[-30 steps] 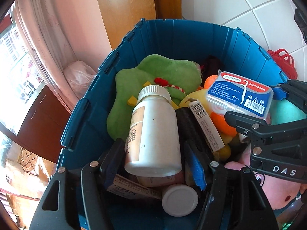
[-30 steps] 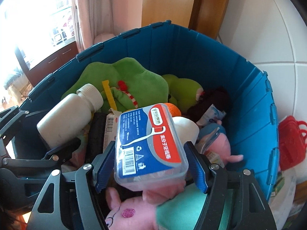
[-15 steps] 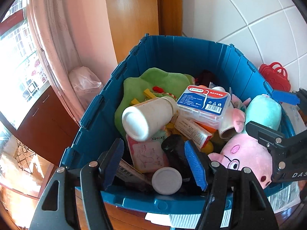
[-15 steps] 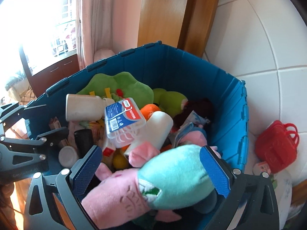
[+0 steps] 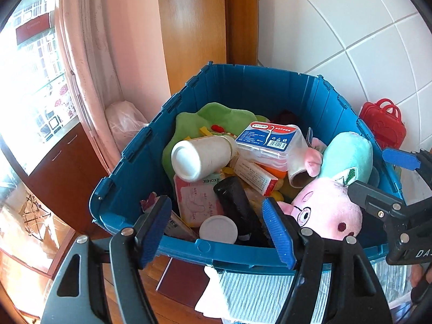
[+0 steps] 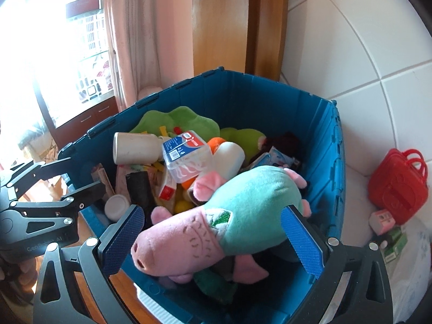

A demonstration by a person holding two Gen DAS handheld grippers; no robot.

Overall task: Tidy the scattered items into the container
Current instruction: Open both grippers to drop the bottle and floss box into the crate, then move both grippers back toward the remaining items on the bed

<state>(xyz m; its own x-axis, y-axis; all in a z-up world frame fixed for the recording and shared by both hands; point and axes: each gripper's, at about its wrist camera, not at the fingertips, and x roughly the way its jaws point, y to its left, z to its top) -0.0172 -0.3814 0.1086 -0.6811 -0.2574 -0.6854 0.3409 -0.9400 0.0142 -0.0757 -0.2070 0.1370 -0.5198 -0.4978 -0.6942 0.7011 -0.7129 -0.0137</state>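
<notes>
A blue plastic bin [image 5: 272,94] [image 6: 326,167] holds many items. A white bottle [image 5: 199,156] [image 6: 135,148] lies on its side in it. A clear floss-pick box [image 5: 267,140] [image 6: 186,154] rests beside the bottle. A pink and teal pig plush [image 5: 332,189] [image 6: 216,224] lies at the bin's near right. My left gripper [image 5: 216,232] is open and empty above the bin's near rim. My right gripper [image 6: 213,237] is open and empty, its blue pads either side of the plush without gripping it.
A red toy basket [image 5: 383,124] [image 6: 399,186] and small boxes [image 6: 388,229] sit outside the bin to the right, by the tiled wall. A striped cloth [image 5: 256,289] lies in front of the bin. A pink curtain [image 5: 89,54] and window are at left.
Both grippers opened, dropped the white bottle and the floss-pick box into the bin, and pulled back and up from it.
</notes>
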